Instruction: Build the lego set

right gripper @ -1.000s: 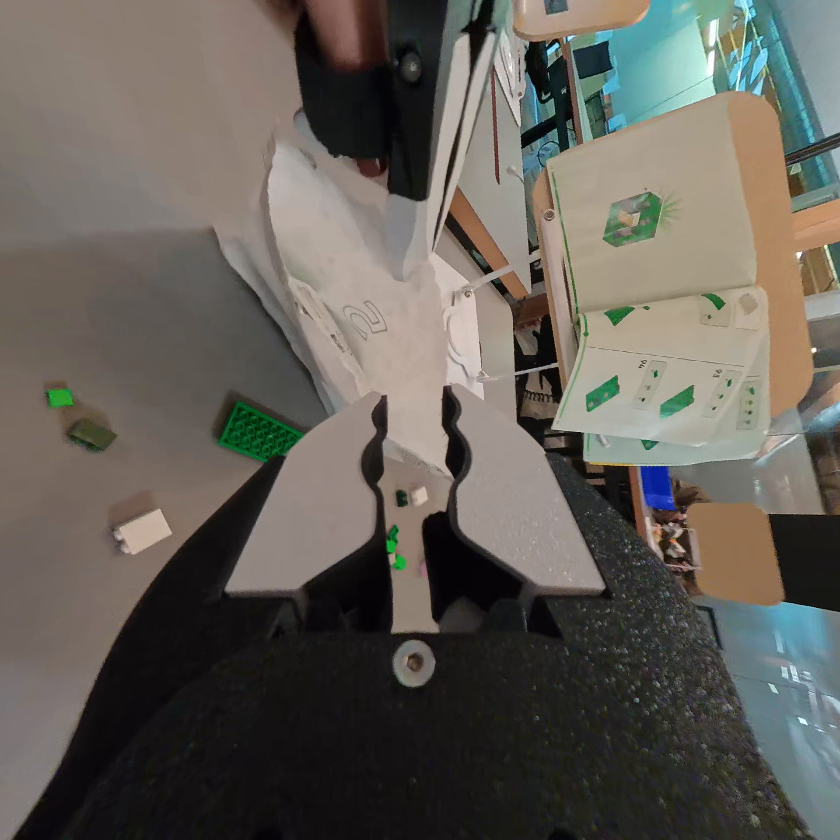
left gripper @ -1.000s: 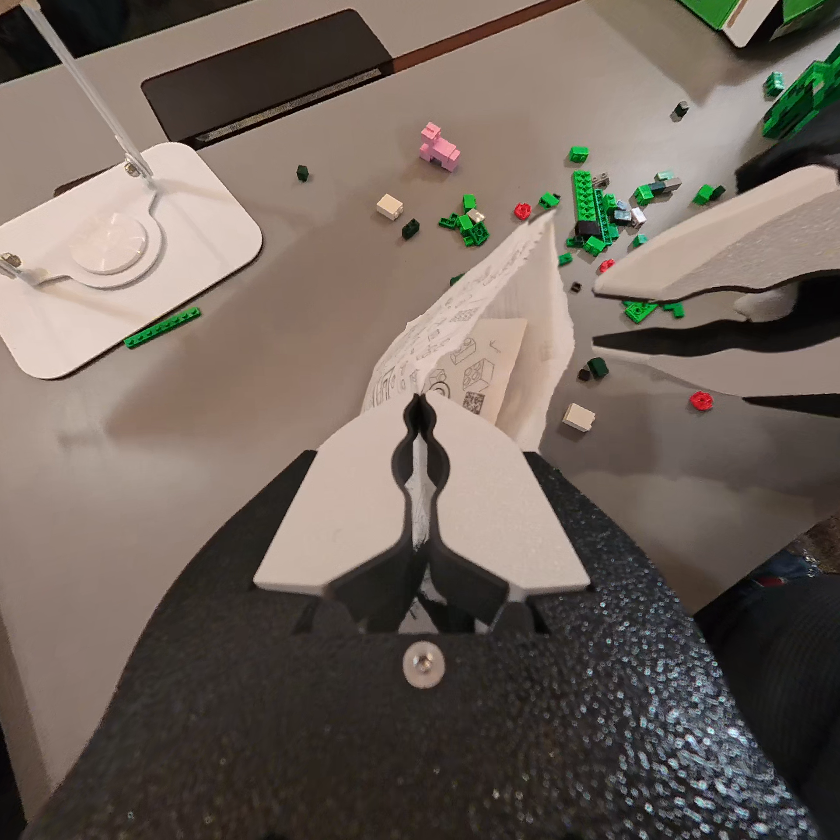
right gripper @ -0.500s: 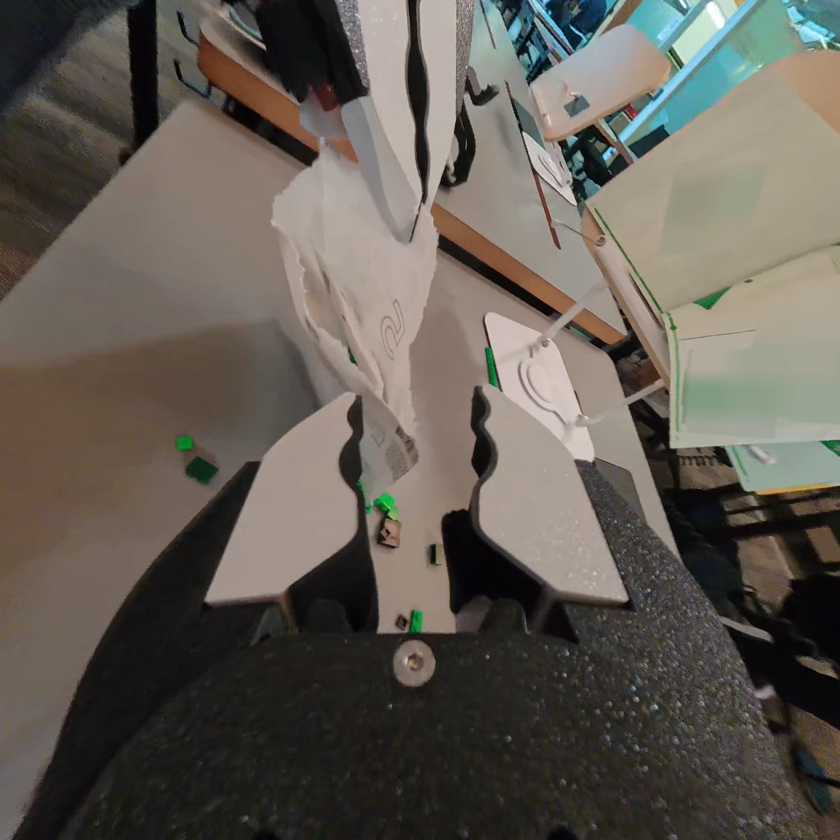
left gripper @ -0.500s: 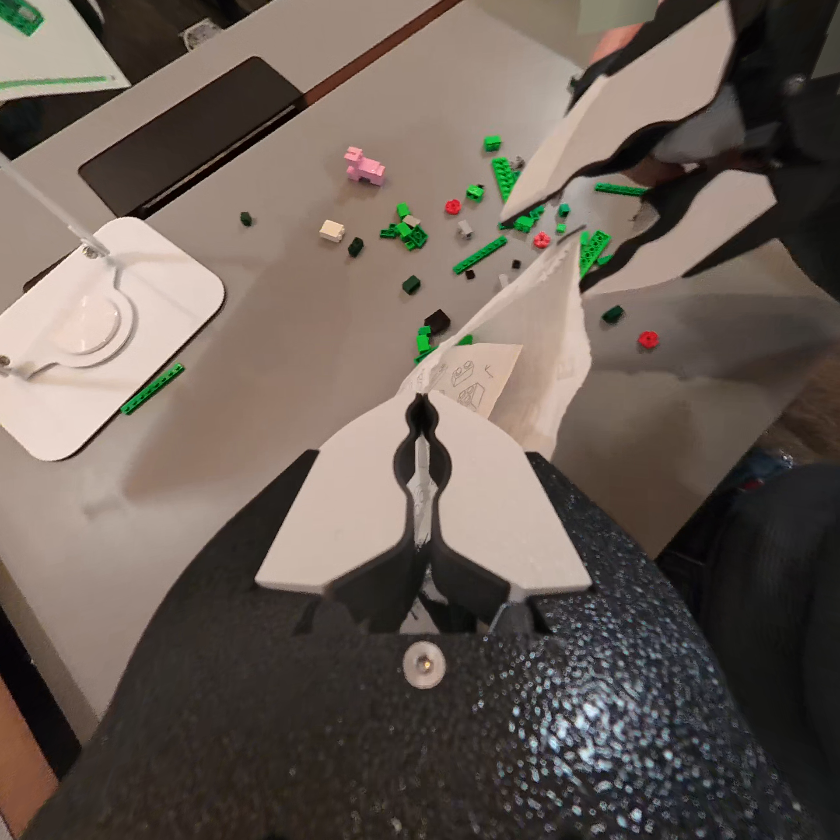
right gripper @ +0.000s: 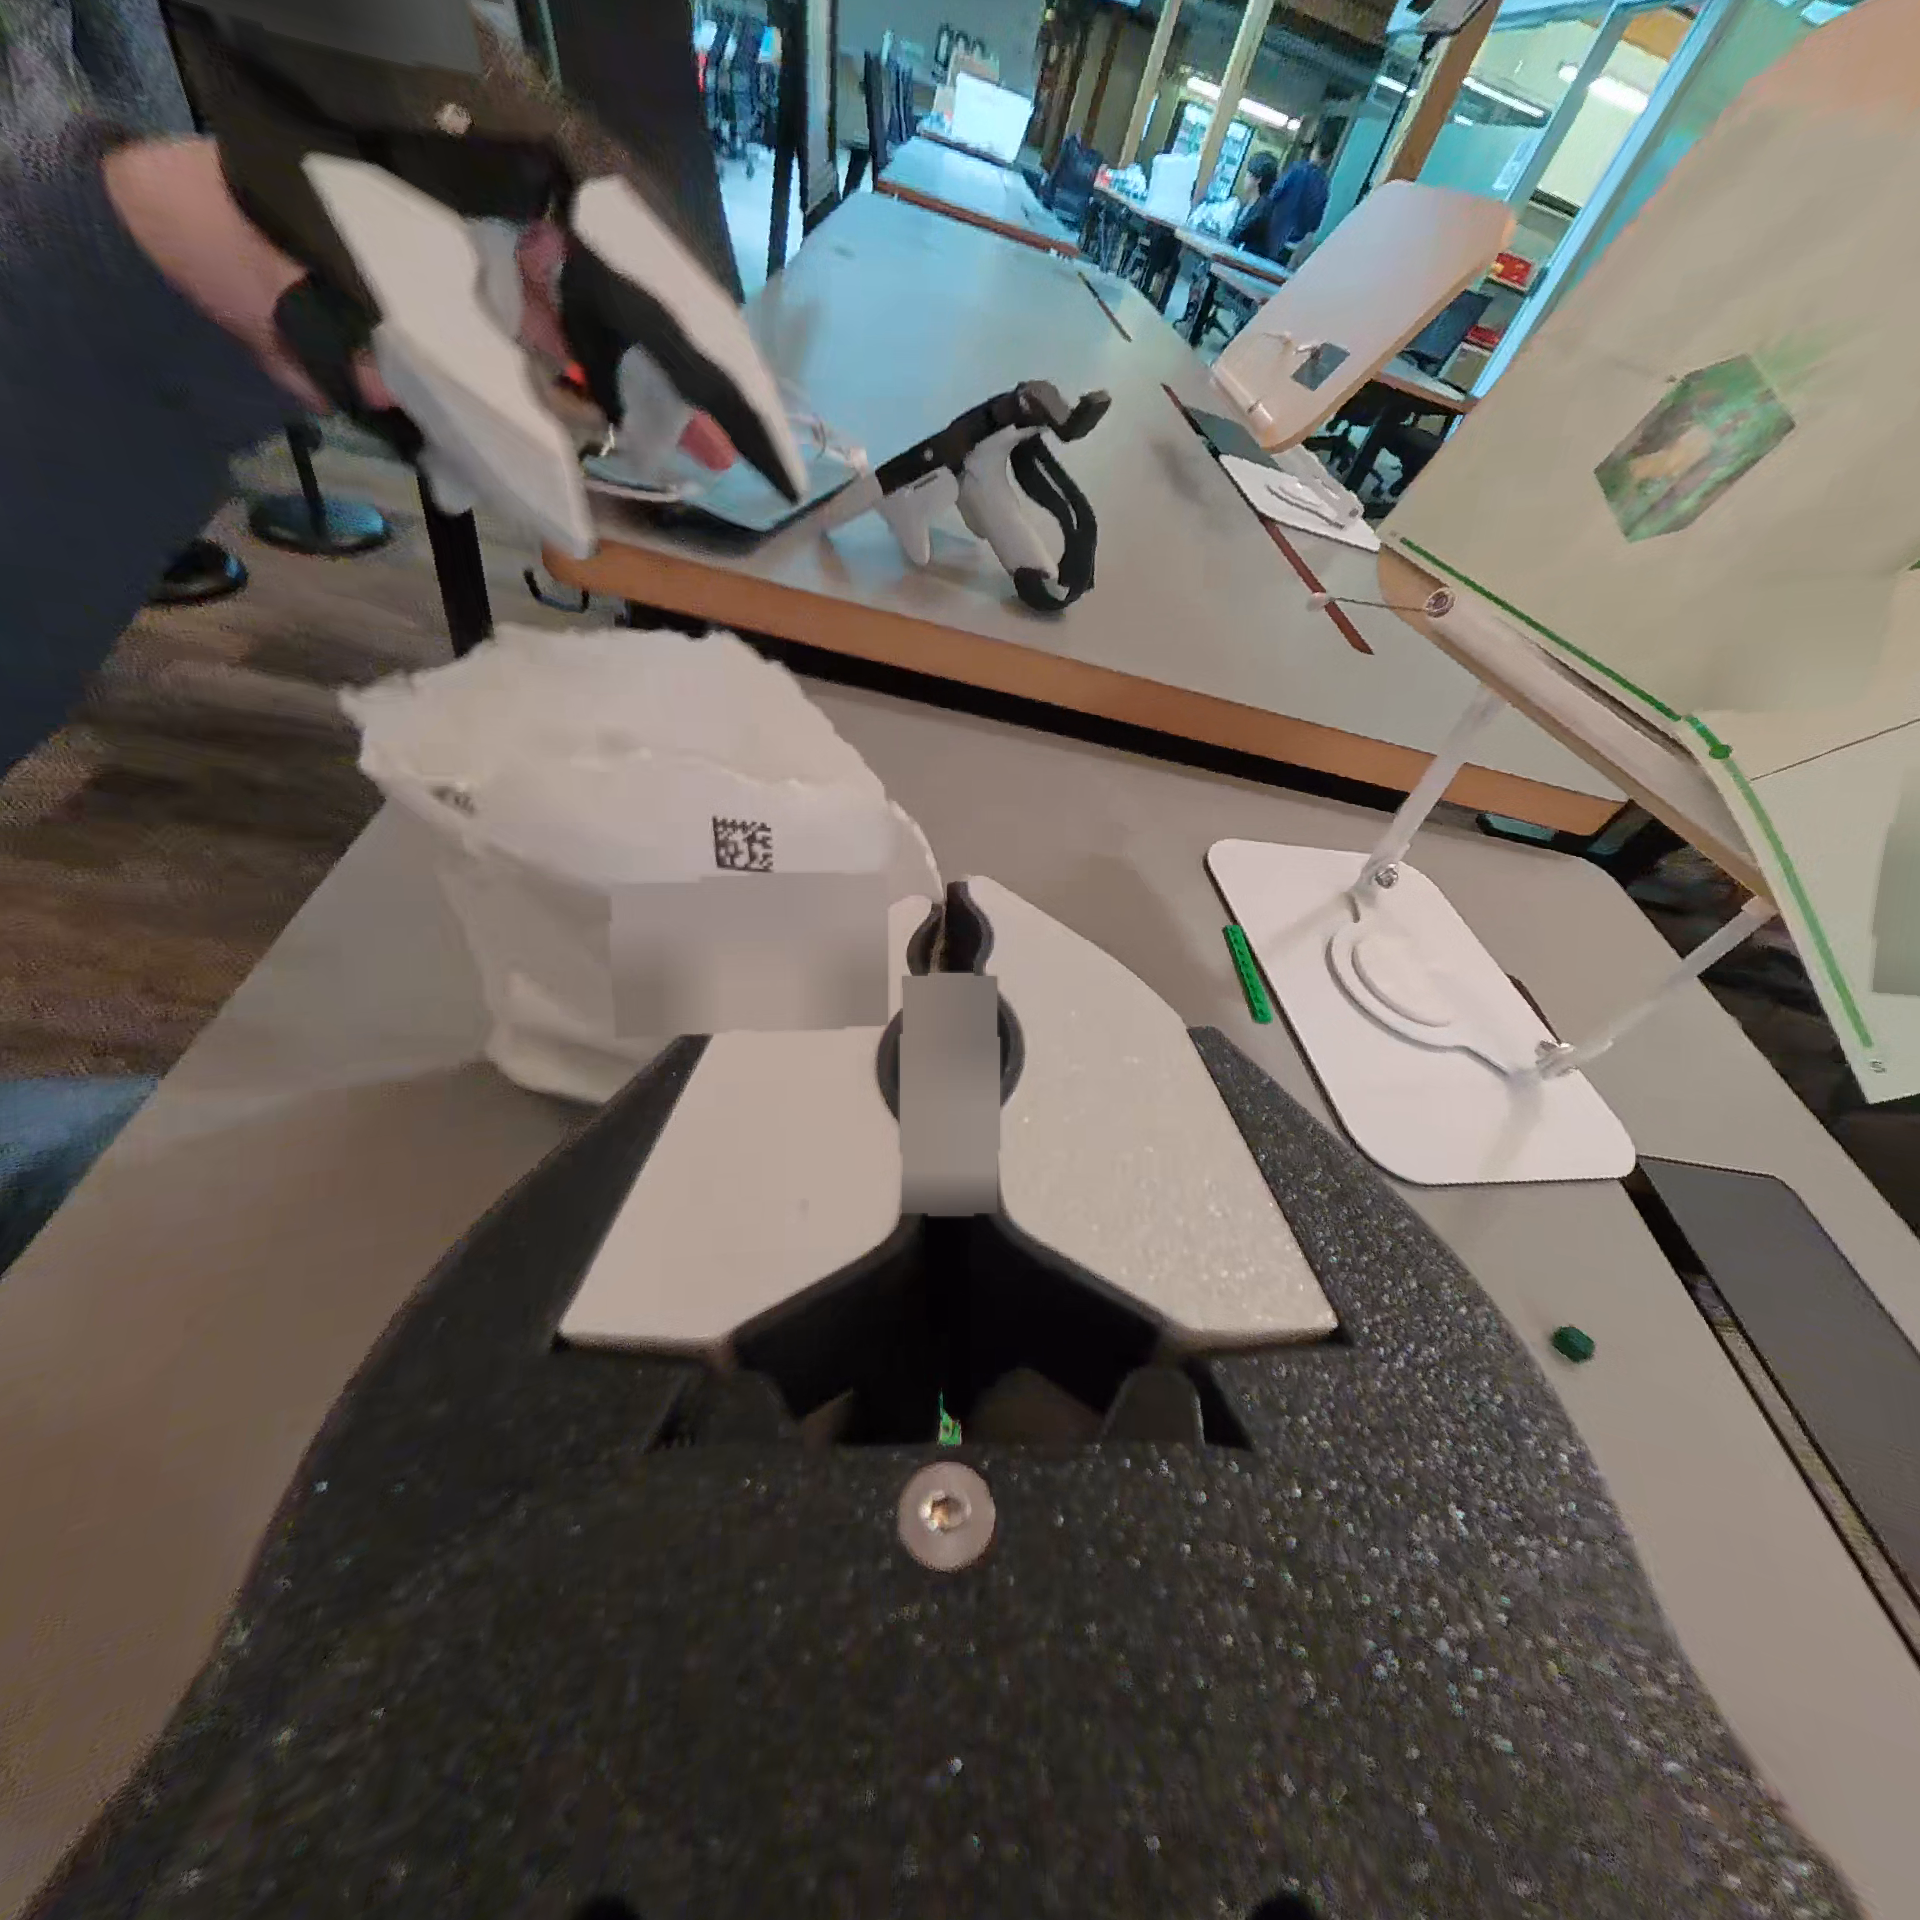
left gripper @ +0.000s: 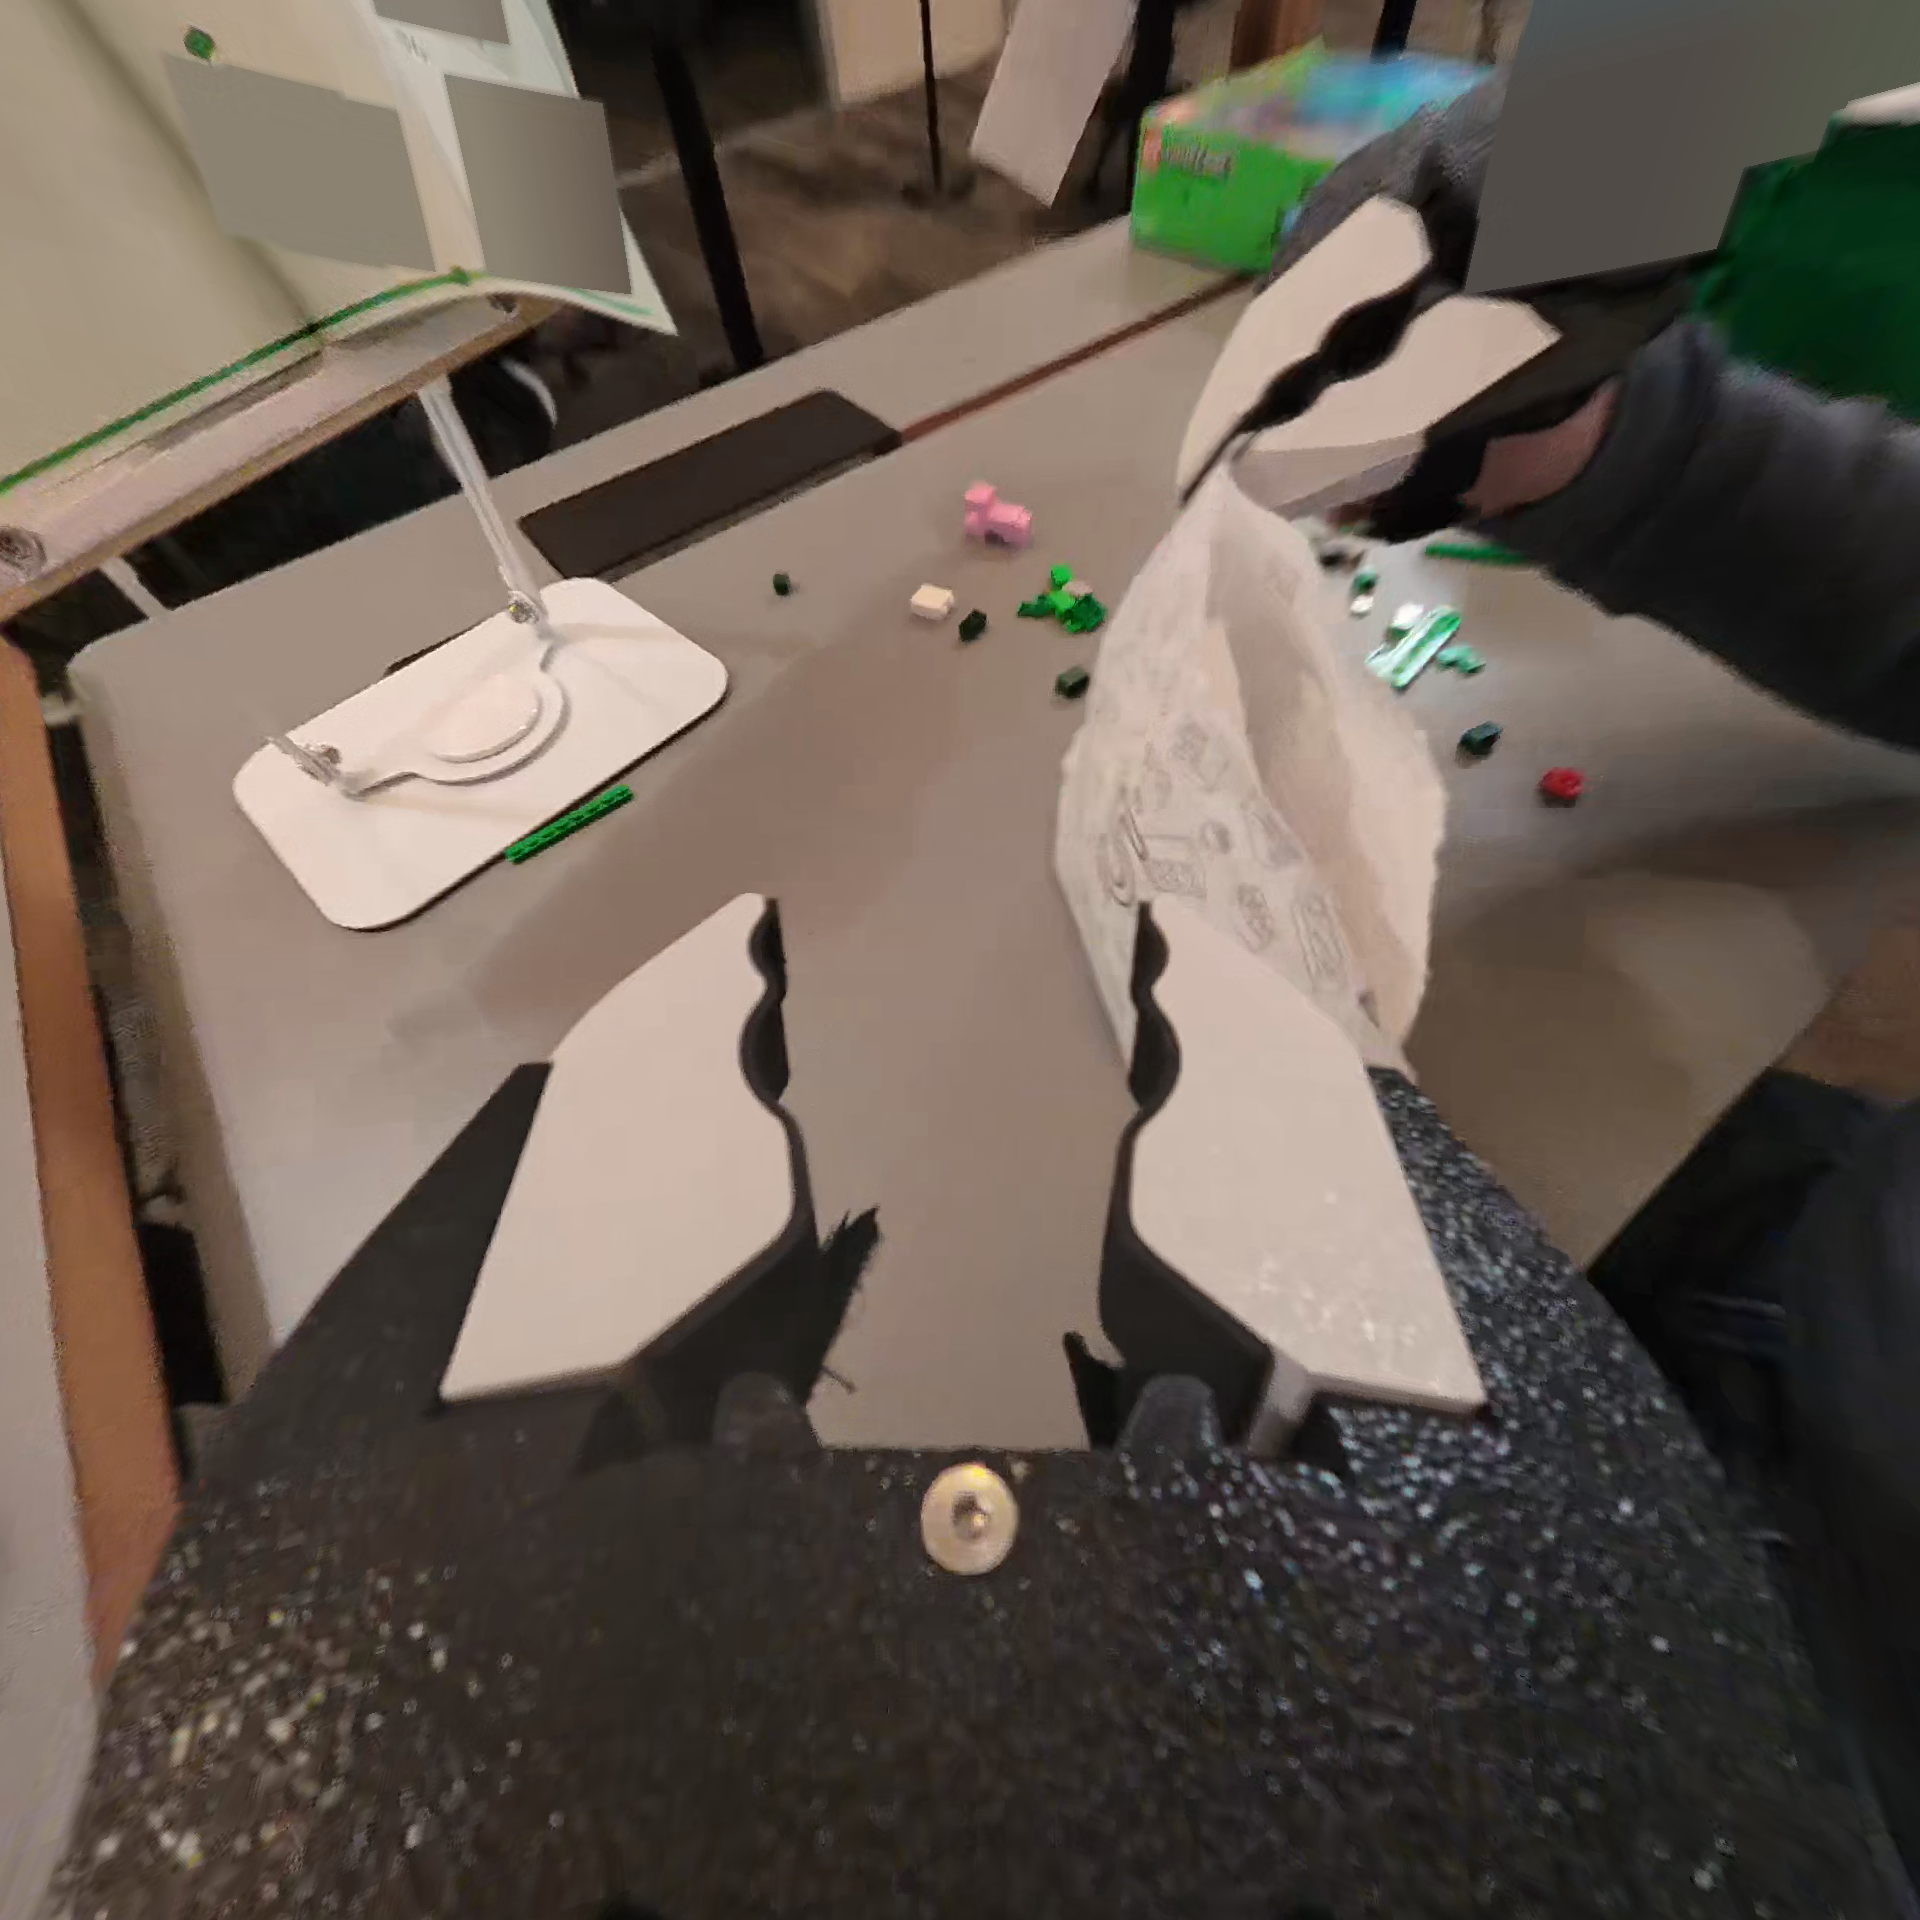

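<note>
A torn white paper bag [left gripper: 1247, 790] hangs over the grey table [left gripper: 894, 790], and loose bricks lie beyond it. My right gripper [right gripper: 951, 906] is shut on the bag's torn edge; the bag [right gripper: 623, 790] spreads to its left. In the left wrist view the right gripper [left gripper: 1221, 468] pinches the bag's top corner from above. My left gripper [left gripper: 954, 920] is open and empty, and the bag hangs just beyond its right finger [left gripper: 1247, 1143]. It shows open at the upper left of the right wrist view [right gripper: 686, 514]. Loose pieces include a pink pig [left gripper: 995, 514], small green bricks [left gripper: 1065, 608], a white brick [left gripper: 931, 601] and a red piece [left gripper: 1561, 784].
A white stand base [left gripper: 478, 758] sits at the left with a long green plate [left gripper: 568, 824] beside it. The stand holds the open instruction booklet [right gripper: 1662, 468]. A green box [left gripper: 1216, 177] is at the far edge. A spare gripper [right gripper: 997, 488] lies on the table behind. Some 15 cm of space lies between my two pairs of fingers. The red piece [left gripper: 1561, 784] sits 25 cm or so from the ends of my right fingers.
My left gripper let go of the bag and opened wide. My right gripper, open before, closed on the bag's torn edge and now holds it alone.
</note>
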